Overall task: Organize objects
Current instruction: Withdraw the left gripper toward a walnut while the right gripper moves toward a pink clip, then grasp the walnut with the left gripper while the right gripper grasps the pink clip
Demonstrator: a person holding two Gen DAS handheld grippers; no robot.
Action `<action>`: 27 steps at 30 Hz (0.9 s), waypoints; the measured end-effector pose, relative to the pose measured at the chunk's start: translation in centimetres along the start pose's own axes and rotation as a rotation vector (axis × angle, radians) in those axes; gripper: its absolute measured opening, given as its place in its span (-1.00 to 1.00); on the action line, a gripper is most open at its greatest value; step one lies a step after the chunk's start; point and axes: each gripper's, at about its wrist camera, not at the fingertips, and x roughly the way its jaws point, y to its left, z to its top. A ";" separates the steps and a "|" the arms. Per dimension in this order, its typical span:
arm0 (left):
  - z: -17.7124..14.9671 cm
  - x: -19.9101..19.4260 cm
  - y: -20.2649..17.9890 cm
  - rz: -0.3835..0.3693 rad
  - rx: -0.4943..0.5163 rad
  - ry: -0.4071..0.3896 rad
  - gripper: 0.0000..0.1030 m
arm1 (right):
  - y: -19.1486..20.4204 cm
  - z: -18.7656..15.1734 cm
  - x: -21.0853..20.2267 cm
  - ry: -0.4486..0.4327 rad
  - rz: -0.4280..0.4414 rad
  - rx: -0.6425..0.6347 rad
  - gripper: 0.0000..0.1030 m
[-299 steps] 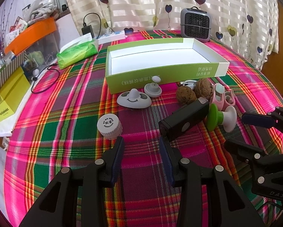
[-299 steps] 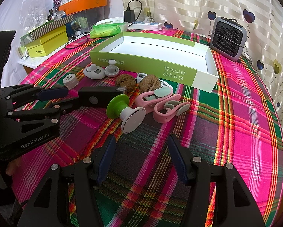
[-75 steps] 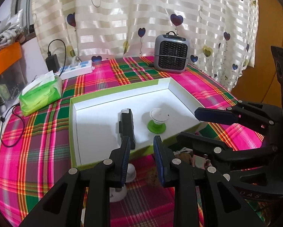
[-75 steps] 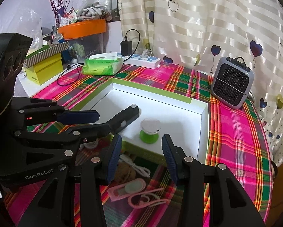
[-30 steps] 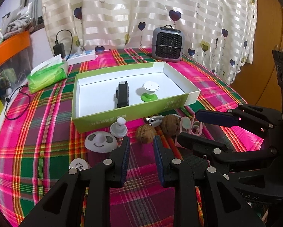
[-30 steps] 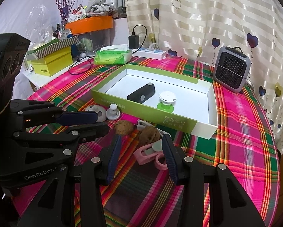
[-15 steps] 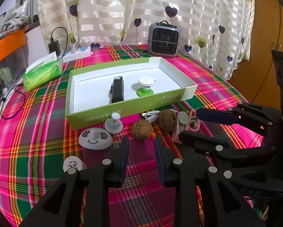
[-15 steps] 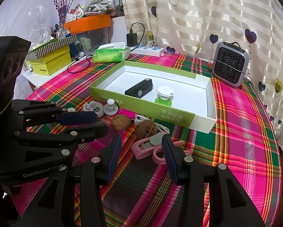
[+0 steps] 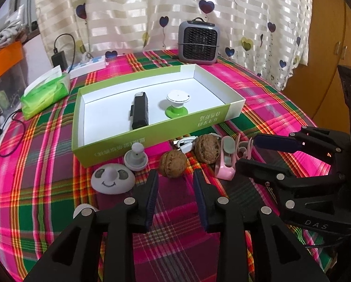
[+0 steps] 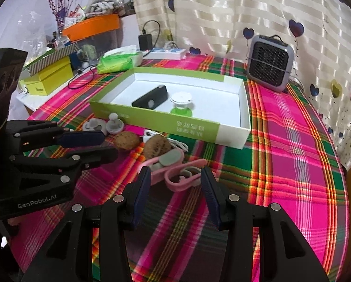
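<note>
Walnuts: 1 sits at 12 o'clock just ahead of the left gripper, fingers parted and empty; right gripper, parted and empty, faces 2 pink clips.

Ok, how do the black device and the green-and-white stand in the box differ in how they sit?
The black device lies flat and long on the box floor; the green-and-white stand sits upright on its green base, white disc on top. The device is dark, slim and rectangular; the stand is round, flaring at both ends. The device lies left of the stand in the left wrist view. Both are inside the box, apart from each other, and neither is held.
</note>
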 end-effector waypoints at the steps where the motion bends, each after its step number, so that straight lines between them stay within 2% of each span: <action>1: 0.1 0.2 0.0 -0.002 0.003 0.002 -0.43 | 0.0 0.0 0.1 0.006 -0.001 -0.001 -0.12; 6: 0.4 0.8 0.0 -0.004 0.010 0.014 -0.40 | 0.0 0.2 0.6 0.026 -0.020 -0.012 -0.12; 14: 0.6 1.1 0.0 -0.007 0.016 0.017 -0.39 | -2.7 -0.3 0.1 0.033 -0.078 0.038 -0.12; 27: 1.3 2.3 -0.3 0.003 0.022 0.016 -0.39 | -2.5 0.5 1.8 0.073 -0.058 0.014 -0.12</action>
